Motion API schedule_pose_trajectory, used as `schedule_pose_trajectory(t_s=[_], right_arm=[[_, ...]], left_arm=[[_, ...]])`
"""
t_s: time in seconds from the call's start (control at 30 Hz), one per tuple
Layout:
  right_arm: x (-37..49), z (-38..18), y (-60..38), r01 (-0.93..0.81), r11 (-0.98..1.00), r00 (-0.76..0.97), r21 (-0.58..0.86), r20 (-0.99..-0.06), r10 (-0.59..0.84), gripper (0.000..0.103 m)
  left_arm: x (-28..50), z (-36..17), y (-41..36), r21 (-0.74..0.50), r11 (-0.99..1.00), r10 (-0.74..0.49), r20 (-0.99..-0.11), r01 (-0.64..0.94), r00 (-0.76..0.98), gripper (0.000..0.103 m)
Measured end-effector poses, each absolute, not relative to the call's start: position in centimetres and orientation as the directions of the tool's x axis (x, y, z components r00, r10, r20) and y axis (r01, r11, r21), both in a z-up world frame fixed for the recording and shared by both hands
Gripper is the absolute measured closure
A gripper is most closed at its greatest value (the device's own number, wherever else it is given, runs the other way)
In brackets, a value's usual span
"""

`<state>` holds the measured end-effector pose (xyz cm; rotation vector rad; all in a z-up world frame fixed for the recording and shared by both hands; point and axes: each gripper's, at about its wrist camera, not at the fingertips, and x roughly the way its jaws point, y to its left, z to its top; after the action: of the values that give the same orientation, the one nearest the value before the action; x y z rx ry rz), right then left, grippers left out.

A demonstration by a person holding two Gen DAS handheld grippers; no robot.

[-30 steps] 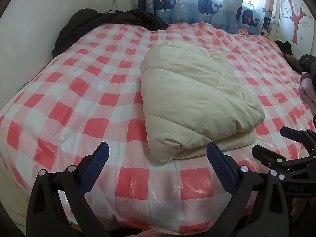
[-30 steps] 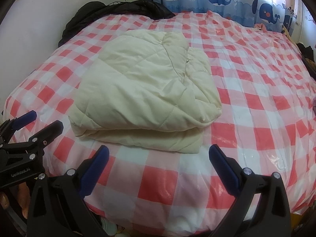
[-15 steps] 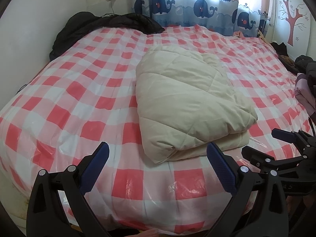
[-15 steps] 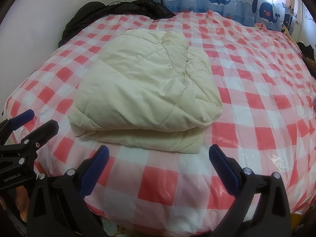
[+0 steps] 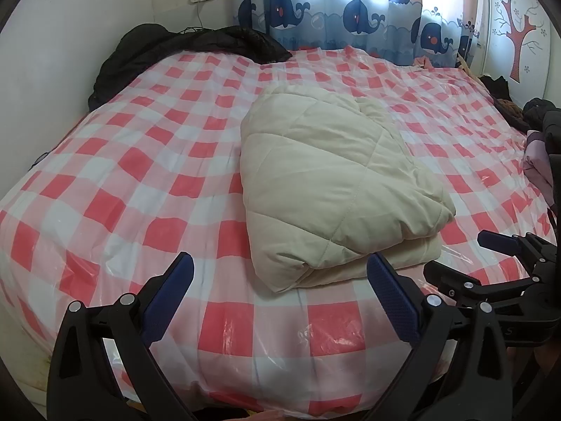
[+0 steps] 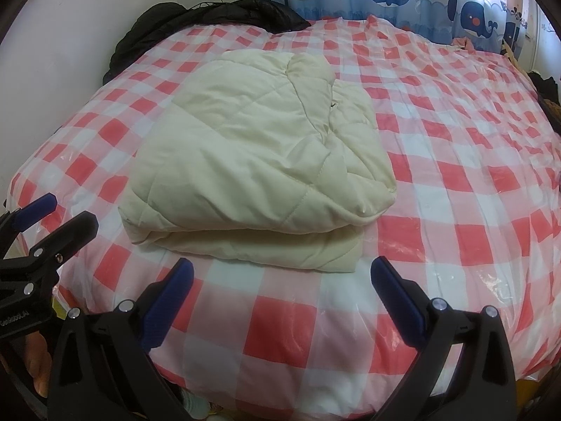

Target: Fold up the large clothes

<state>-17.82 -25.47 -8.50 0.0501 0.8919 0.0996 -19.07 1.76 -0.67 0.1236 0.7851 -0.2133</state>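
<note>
Cream quilted coat folded on bed, 12 o'clock: soft, bulky, light, slippery. Grab near corners. Left hand-held gripper, right hand-held gripper wide apart, empty.

Place: home bedroom — bed in checked cover | whale curtain | tree wall sticker

you see a cream quilt on a red-and-white checked sheet, blue whale-print curtains, and blue pads.
</note>
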Motion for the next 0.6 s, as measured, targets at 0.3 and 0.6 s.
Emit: schedule_pose_trajectory(t_s=[0.3, 0.6], right_arm=[[-17.82, -8.7, -25.42, -0.067, 0.994, 0.621, 0.087, -0.776, 0.109, 0.005], [-18.27, -8.19, -25.35, -0.062, 0.995, 0.629, 0.084, -0.77, 0.104, 0.005]], left_arm=[[-18.66, -0.73, 2.2, -0.041, 0.965, -0.213, -0.703, 0.26, 0.678, 0.008], [-19.03, -0.55, 2.07, 0.026, 0.974, -0.146, -0.684, 0.224, 0.714, 0.008]])
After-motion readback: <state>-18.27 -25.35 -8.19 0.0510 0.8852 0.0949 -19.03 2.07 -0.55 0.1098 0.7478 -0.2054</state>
